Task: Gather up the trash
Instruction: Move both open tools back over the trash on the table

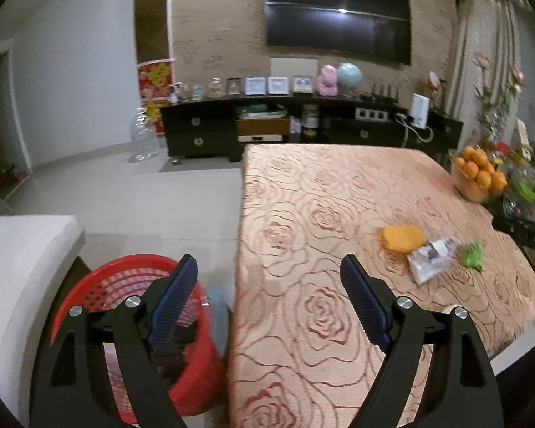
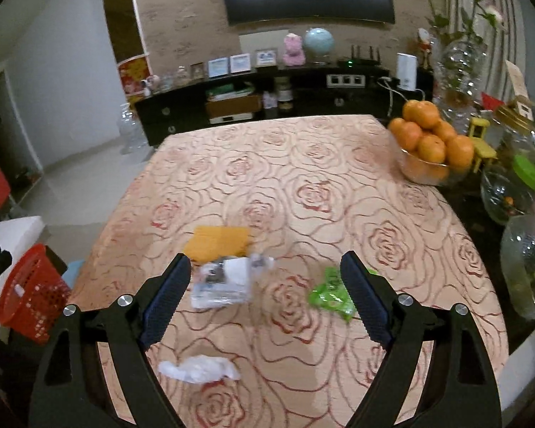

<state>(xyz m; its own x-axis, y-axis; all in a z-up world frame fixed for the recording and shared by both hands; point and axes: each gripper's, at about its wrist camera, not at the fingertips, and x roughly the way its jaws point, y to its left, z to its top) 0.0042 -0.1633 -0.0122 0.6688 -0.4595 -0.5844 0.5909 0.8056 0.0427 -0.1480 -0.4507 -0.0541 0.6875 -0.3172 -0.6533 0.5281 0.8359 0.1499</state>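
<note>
Rose-patterned tablecloth point(image 2: 303, 192) carries wrappers without legible print; both hand-held grippers, left point(image 1: 269, 267) and right point(image 2: 265, 265), gape wide.

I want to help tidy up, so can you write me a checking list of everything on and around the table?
Surface: table under a peach rose-patterned tablecloth.
Job's things: orange flat packet, silvery white wrapper, crumpled green wrapper, crumpled white tissue; red plastic mesh basket on the floor beside the table.
Clutter: glass bowl of oranges, glass jars and a vase at the right edge.
Grippers: left gripper open, empty, between basket and table; right gripper open, empty, over the wrappers.
Cables: white cord on the dark TV cabinet.
Surroundings: wall-mounted television, tiled floor.
</note>
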